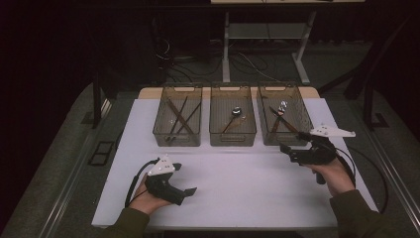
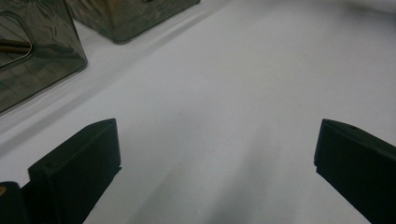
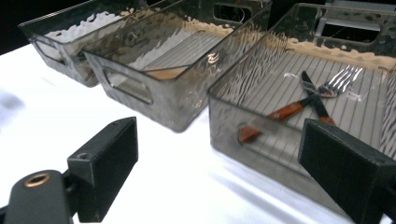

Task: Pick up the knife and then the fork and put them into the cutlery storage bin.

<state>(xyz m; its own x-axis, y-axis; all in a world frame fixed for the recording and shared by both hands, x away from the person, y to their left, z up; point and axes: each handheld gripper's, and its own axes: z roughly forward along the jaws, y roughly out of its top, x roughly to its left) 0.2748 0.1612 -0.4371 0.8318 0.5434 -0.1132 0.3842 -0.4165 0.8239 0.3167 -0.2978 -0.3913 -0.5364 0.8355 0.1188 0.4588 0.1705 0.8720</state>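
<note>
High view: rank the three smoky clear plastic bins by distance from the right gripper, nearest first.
From the right gripper, jaws open with nothing between them:
1. Right smoky clear plastic bin, holding a wooden-handled fork and knife, just beyond the gripper.
2. Middle smoky clear plastic bin, holding a spoon, further left.
3. Left smoky clear plastic bin, holding dark chopsticks, far left.

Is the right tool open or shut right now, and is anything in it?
Open and empty: the right tool shows two black pads standing wide apart, nothing between them, beside the right bin.
</note>
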